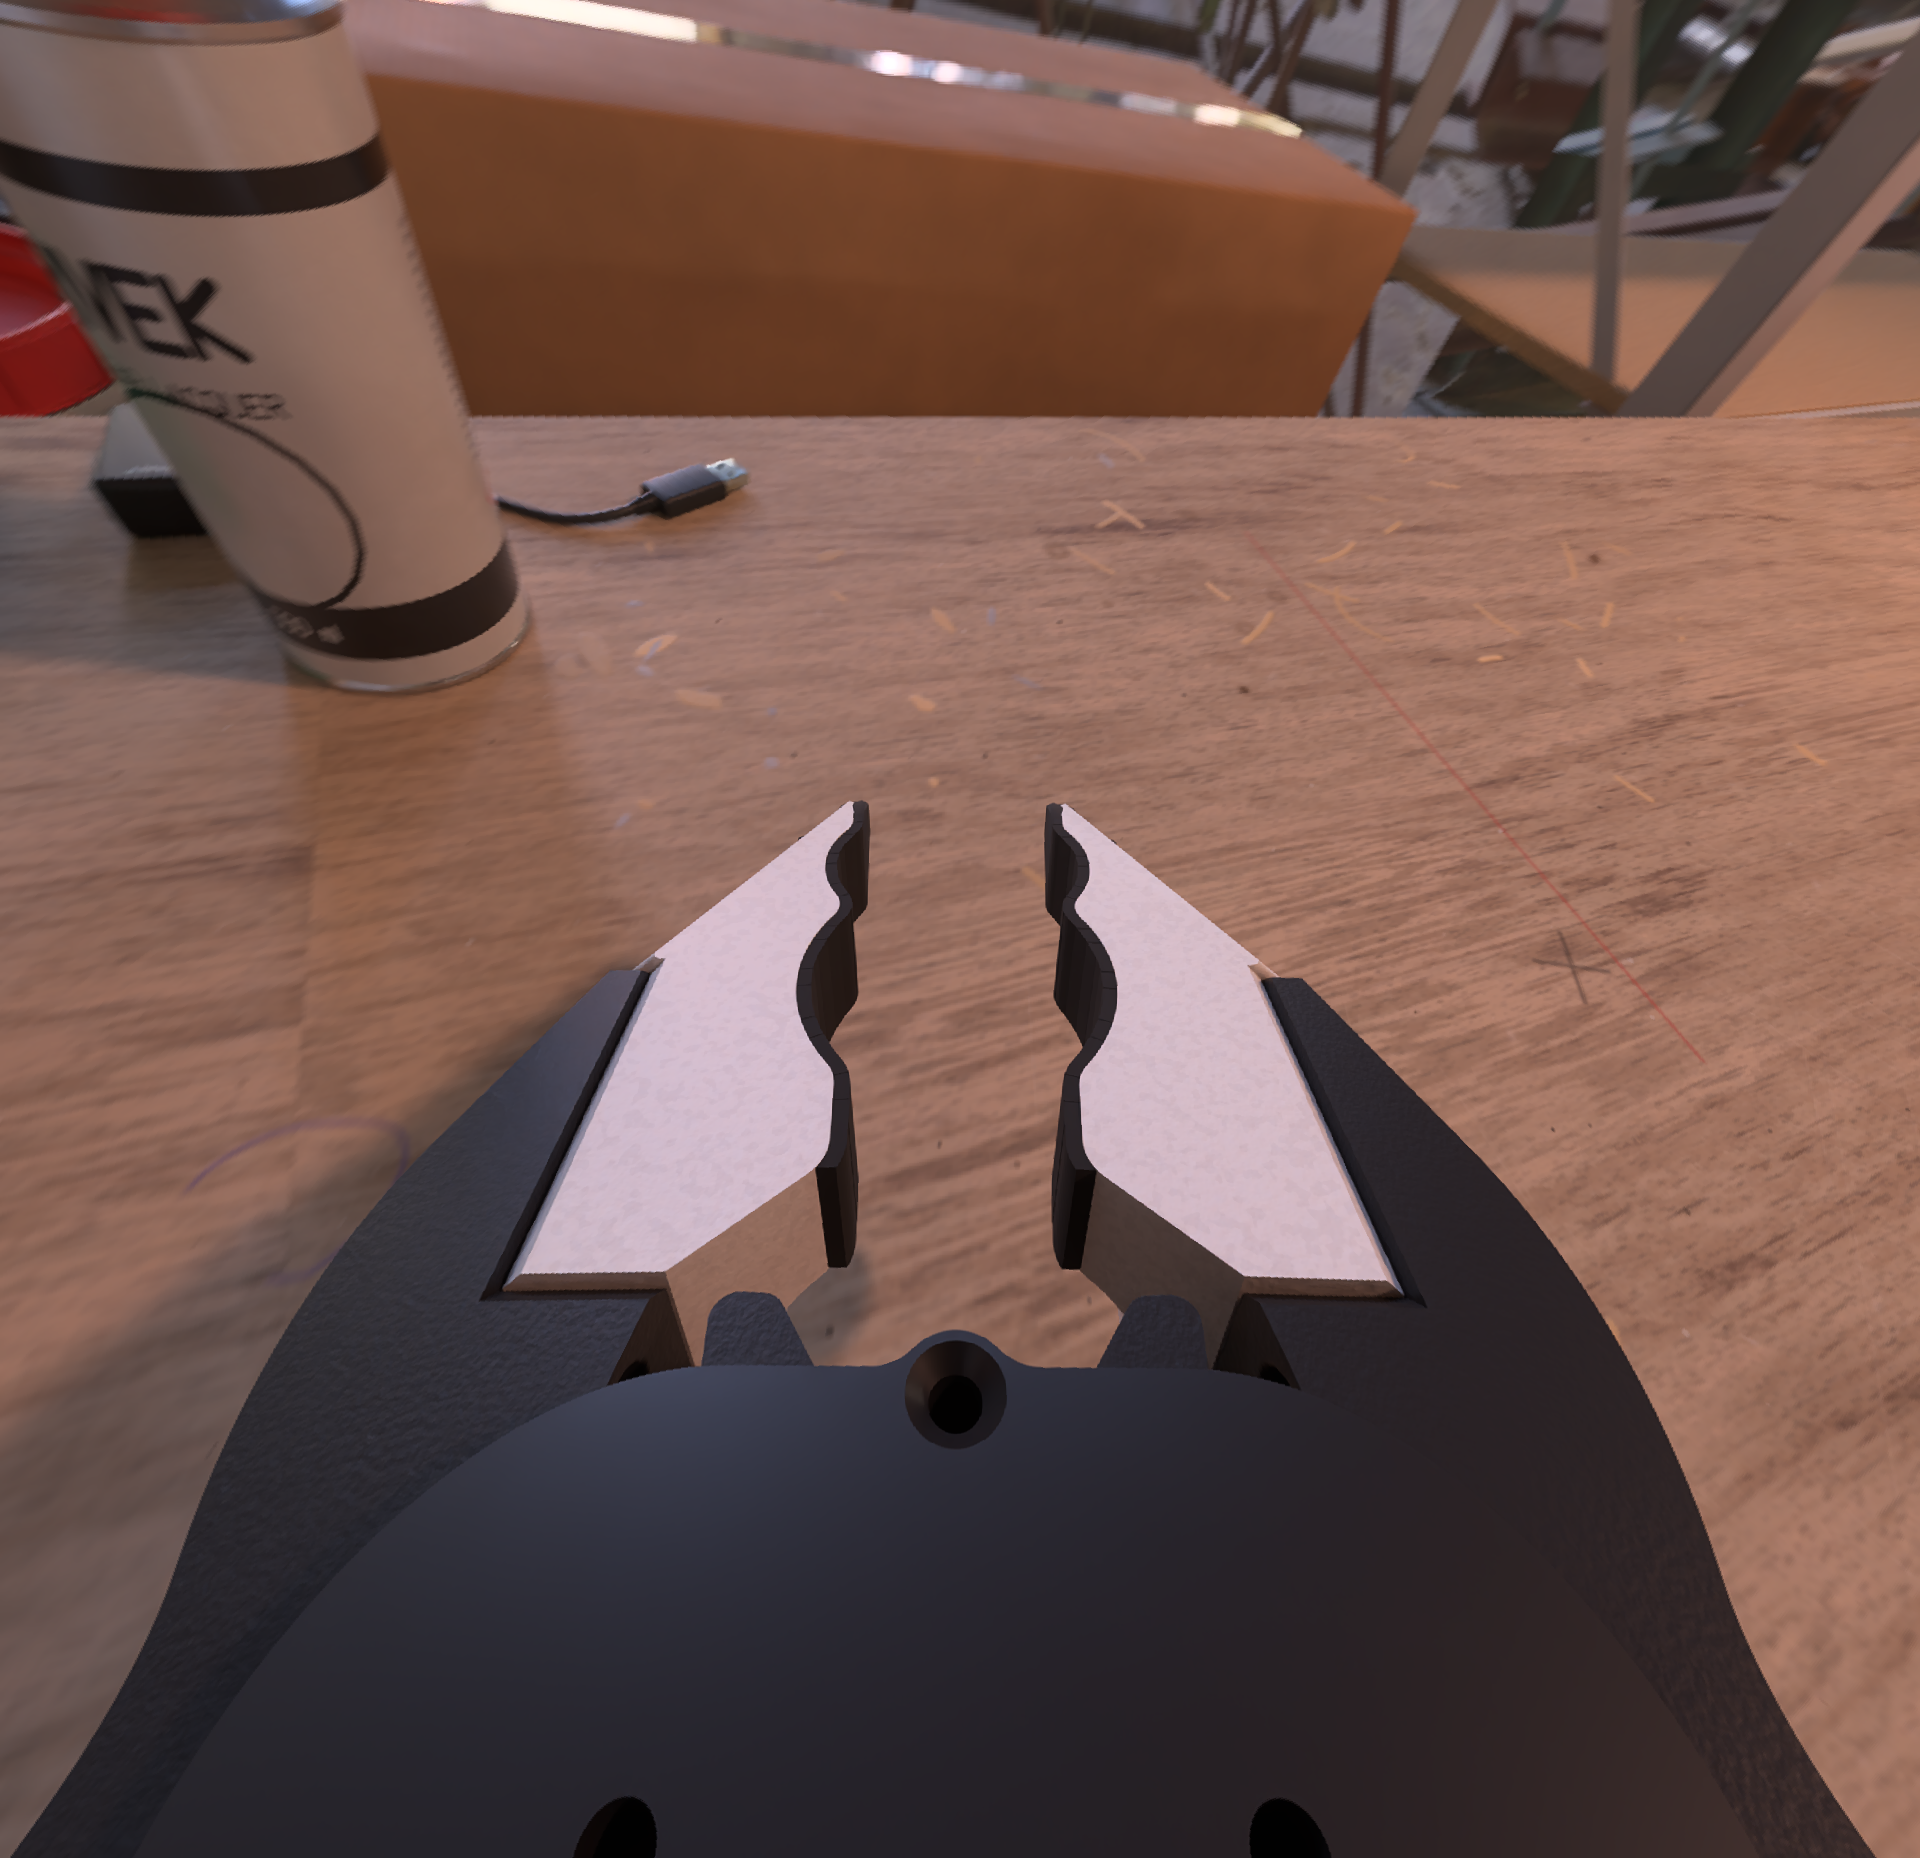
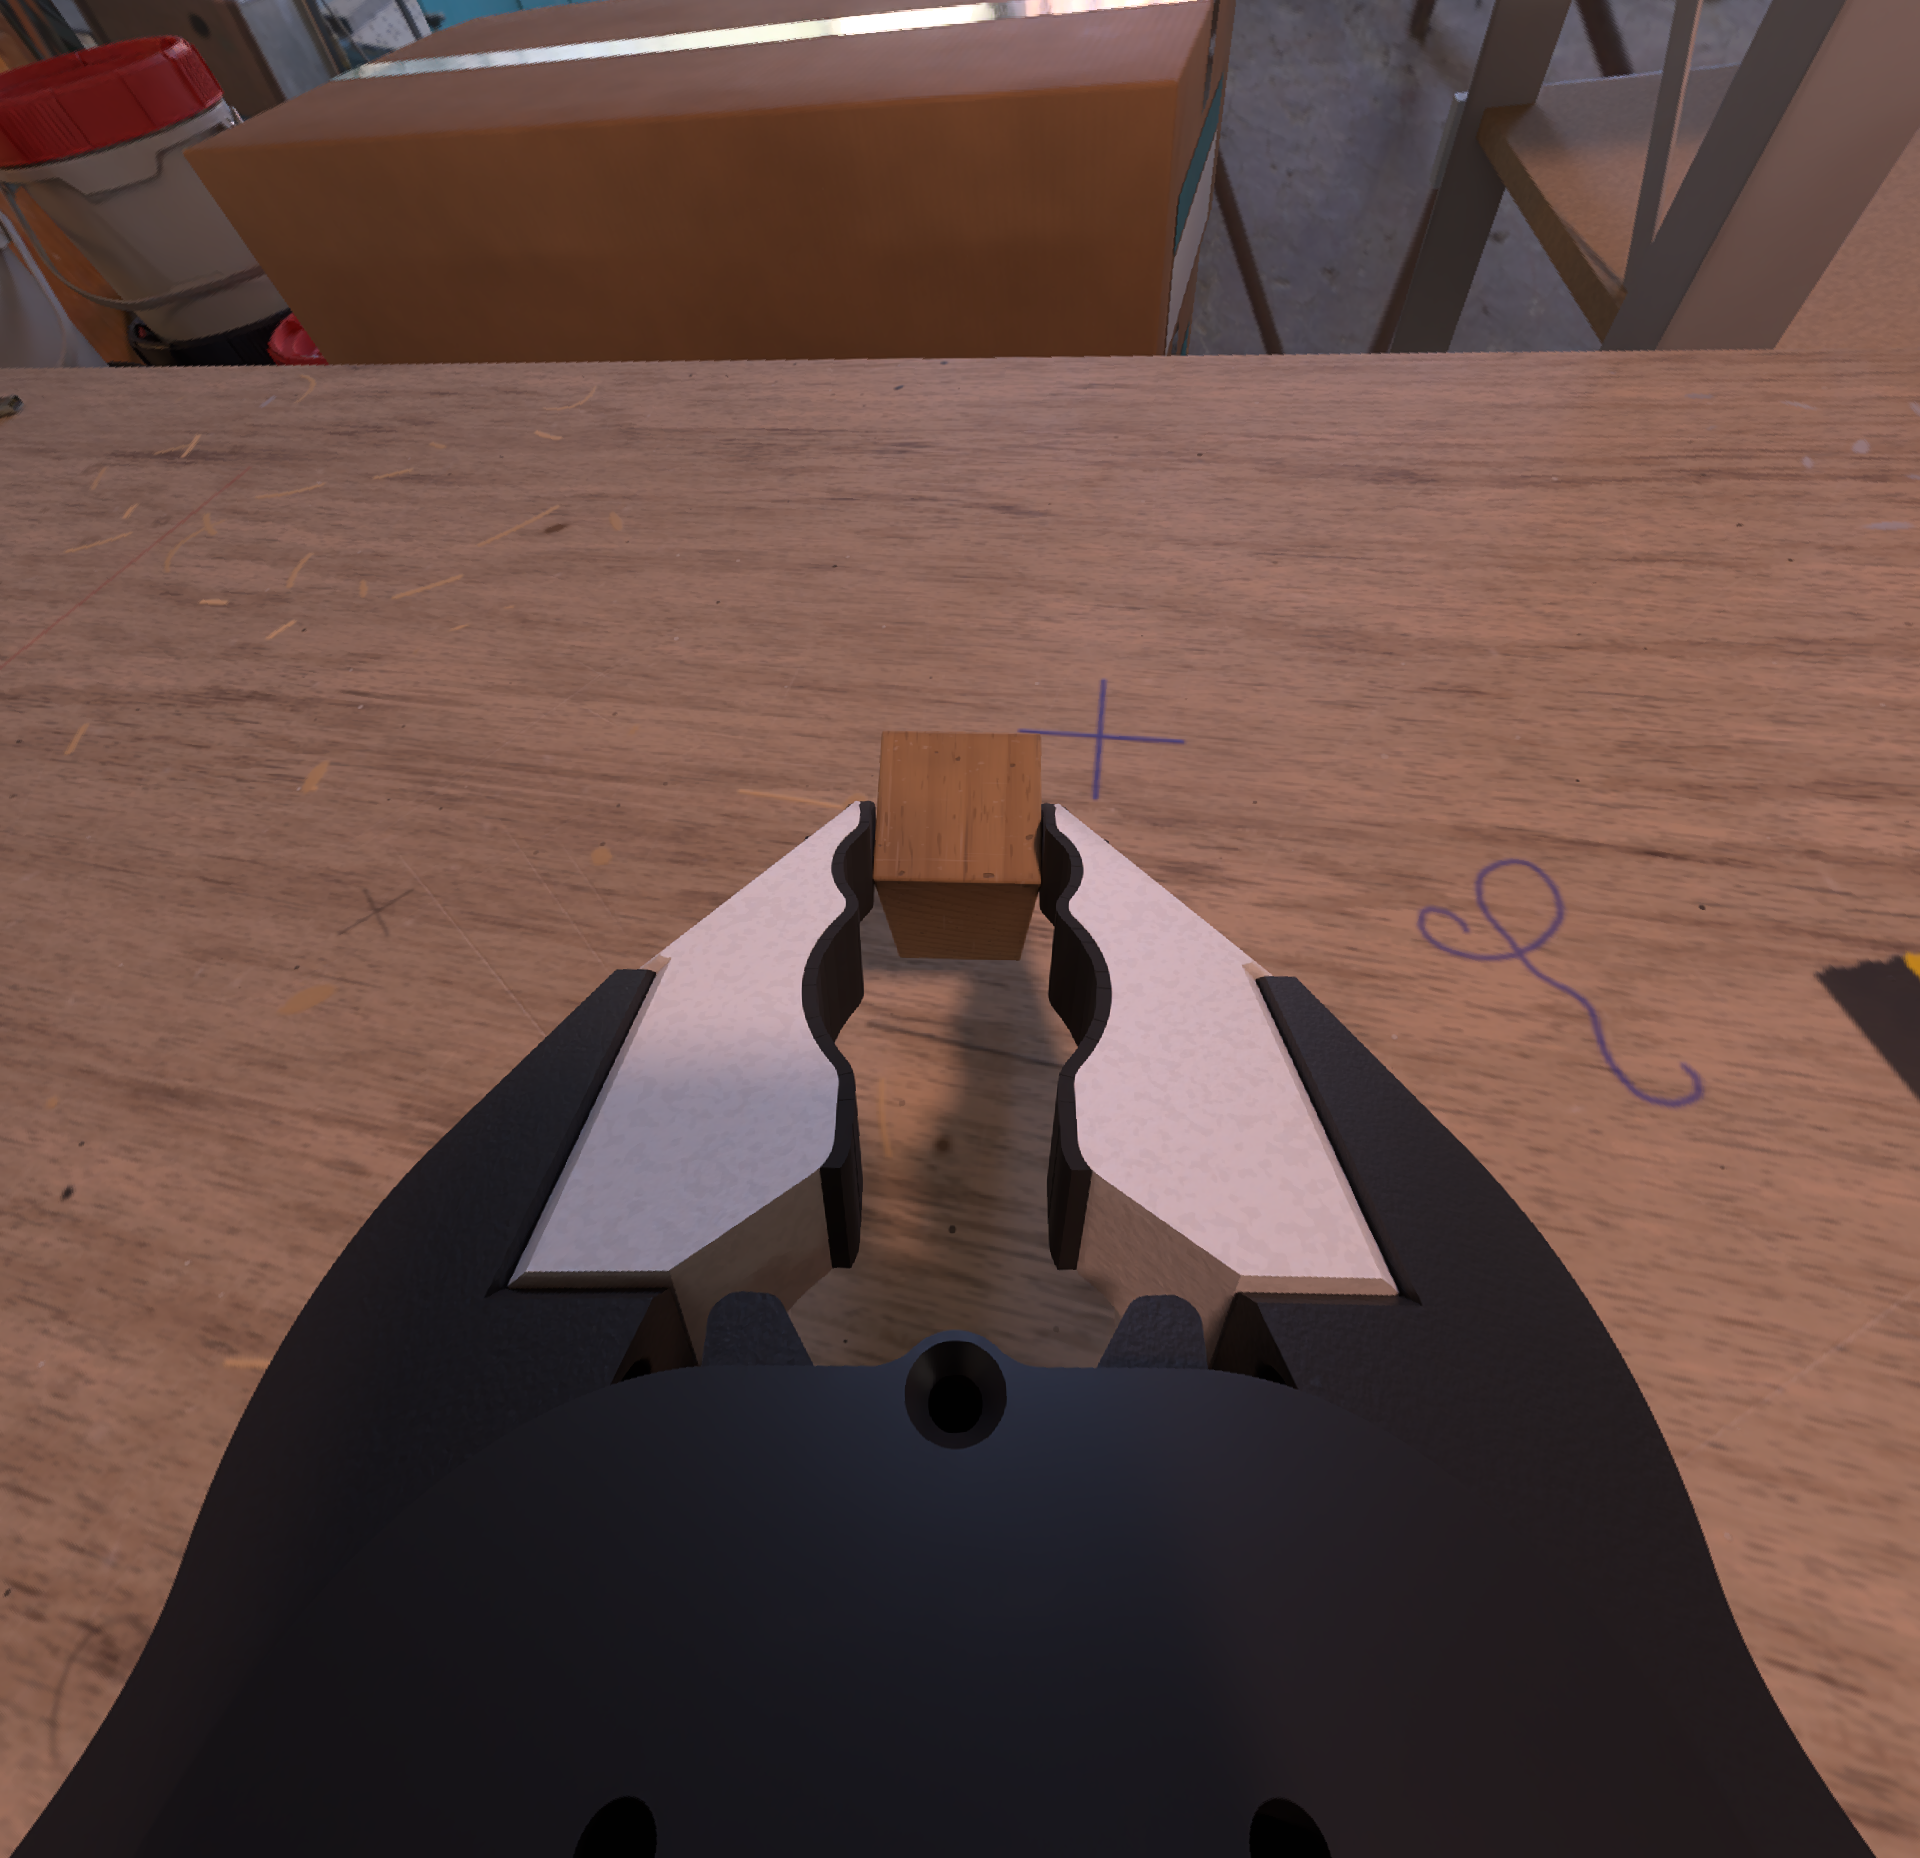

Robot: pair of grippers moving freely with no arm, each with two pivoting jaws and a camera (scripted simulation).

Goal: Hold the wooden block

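Note:
The wooden block (image 2: 957, 809) is a small light-brown cube. In the right wrist view it sits between the tips of my right gripper (image 2: 957, 834), which is shut on it. The block hangs a little above the wooden table (image 2: 623, 613), with its shadow on the board below. My left gripper (image 1: 957, 821) is open and empty, low over the table (image 1: 1351, 769). The block does not show in the left wrist view.
A white spray can (image 1: 260, 354) stands at the far left, with a black USB cable (image 1: 681, 489) beside it. A large cardboard box (image 1: 831, 250) lies beyond the table's far edge. A red-lidded bucket (image 2: 114, 167) and a metal shelf frame (image 2: 1662, 146) stand behind.

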